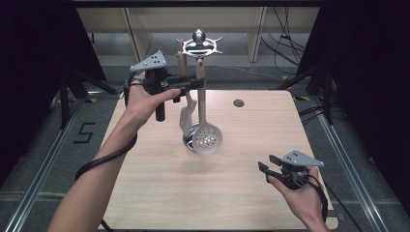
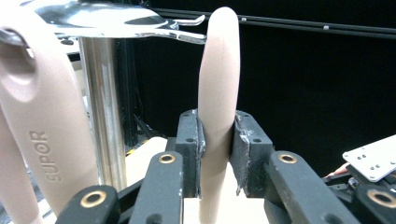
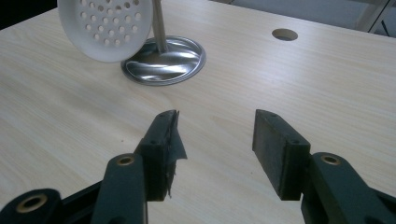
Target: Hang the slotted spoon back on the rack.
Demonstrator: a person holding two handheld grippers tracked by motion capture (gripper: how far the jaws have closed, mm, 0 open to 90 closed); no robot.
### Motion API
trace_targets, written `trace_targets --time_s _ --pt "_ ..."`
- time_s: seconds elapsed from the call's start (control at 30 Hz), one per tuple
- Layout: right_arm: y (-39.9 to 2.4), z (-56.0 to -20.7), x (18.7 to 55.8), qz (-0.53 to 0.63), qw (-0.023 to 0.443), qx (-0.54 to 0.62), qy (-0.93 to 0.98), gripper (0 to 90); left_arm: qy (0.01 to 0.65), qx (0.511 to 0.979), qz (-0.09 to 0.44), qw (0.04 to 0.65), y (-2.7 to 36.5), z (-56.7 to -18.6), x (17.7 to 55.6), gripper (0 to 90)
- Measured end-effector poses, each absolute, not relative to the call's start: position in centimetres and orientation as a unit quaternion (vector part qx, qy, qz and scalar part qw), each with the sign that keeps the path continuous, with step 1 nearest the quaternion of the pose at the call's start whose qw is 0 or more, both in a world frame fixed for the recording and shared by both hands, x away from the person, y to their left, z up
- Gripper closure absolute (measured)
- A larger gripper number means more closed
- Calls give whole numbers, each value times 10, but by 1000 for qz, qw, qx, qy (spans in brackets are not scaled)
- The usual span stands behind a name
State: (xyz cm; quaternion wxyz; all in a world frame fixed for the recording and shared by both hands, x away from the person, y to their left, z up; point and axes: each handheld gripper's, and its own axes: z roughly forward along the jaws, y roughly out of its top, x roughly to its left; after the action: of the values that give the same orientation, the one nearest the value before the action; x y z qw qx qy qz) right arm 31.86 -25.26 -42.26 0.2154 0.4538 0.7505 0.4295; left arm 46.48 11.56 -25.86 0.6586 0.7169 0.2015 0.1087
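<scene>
Clamping the skimmer handle, the left hand-held gripper hides its middle; right hand-held gripper gapes empty.

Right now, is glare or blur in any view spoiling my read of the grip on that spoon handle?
Left gripper view: the skimmer handle is sharp between the jaws; the near handle is soft, and the rack's hook plate glares. High view: even light, dark surroundings, the left gripper slightly soft. Right gripper view: the rack base carries bright reflections, the table stays crisp.
</scene>
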Motion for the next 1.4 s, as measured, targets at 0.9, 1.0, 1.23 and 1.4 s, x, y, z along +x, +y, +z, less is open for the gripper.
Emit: trace_targets --time_s 0.9,1.0,1.23,1.4 --pt "-255 -424 321 422 227 439 760 508 236 682 86 687 118 -266 466 683" --pt "-253 -424 319 423 215 450 756 508 240 678 87 689 118 -266 466 673" --pt "-253 -425 320 421 222 444 759 508 247 673 82 693 119 -269 466 656" --pt "-253 -426 320 423 220 442 760 508 251 669 79 695 120 -270 466 639"
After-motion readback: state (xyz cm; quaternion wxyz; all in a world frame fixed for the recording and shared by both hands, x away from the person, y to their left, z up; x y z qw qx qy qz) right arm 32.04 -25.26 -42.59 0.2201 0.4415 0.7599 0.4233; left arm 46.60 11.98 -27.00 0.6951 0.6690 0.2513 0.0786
